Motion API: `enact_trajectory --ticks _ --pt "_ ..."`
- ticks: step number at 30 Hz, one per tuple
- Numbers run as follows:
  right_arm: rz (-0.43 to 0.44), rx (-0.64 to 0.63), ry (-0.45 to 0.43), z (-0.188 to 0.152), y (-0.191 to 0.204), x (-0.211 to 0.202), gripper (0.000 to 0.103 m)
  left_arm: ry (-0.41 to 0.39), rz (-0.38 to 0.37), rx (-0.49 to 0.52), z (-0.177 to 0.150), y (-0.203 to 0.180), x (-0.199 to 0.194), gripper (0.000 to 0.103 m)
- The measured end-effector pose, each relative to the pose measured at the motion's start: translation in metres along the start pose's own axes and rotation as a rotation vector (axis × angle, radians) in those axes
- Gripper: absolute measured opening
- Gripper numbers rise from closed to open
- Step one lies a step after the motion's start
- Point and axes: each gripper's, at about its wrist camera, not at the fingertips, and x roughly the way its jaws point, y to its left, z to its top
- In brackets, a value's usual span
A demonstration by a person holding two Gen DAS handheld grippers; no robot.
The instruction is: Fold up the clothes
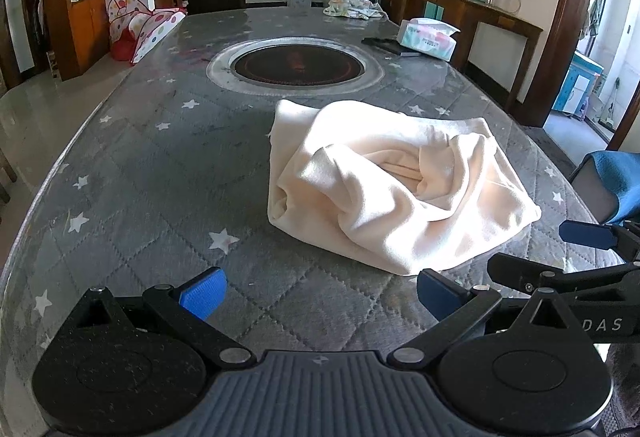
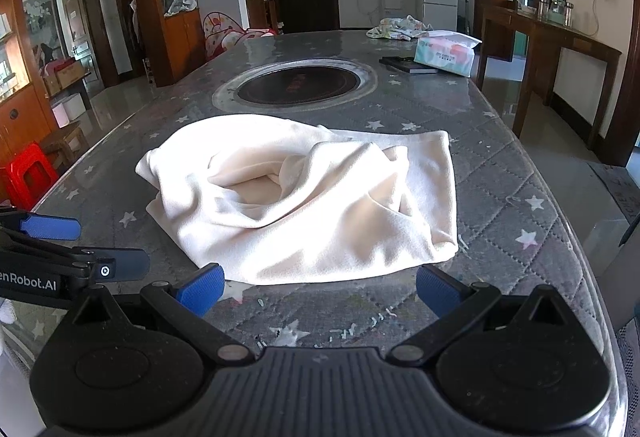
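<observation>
A cream garment (image 1: 392,189) lies crumpled in a loose heap on the grey star-patterned table (image 1: 152,165); it also shows in the right wrist view (image 2: 304,197). My left gripper (image 1: 320,293) is open and empty, above the table just short of the garment's near edge, which lies ahead and to the right. My right gripper (image 2: 320,289) is open and empty, with the garment's near hem just ahead of its blue fingertips (image 2: 202,291). Each gripper shows at the edge of the other's view: the right one (image 1: 560,257) and the left one (image 2: 80,245).
A round inset cooktop (image 1: 298,67) sits mid-table beyond the garment. A tissue pack (image 1: 428,39), a dark flat object (image 1: 386,45) and a patterned cloth (image 1: 352,6) lie at the far right. A chair with a blue cover (image 1: 616,185) stands at the right edge, a red stool (image 2: 28,173) at the left.
</observation>
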Motion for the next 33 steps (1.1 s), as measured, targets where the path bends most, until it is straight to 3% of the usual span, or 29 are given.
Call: enact_trajectory --ticks 33 --pt "0.004 0.011 0.042 0.003 -0.002 0.021 0.103 0.057 0.001 -0.020 0.005 0.005 0.018 0.103"
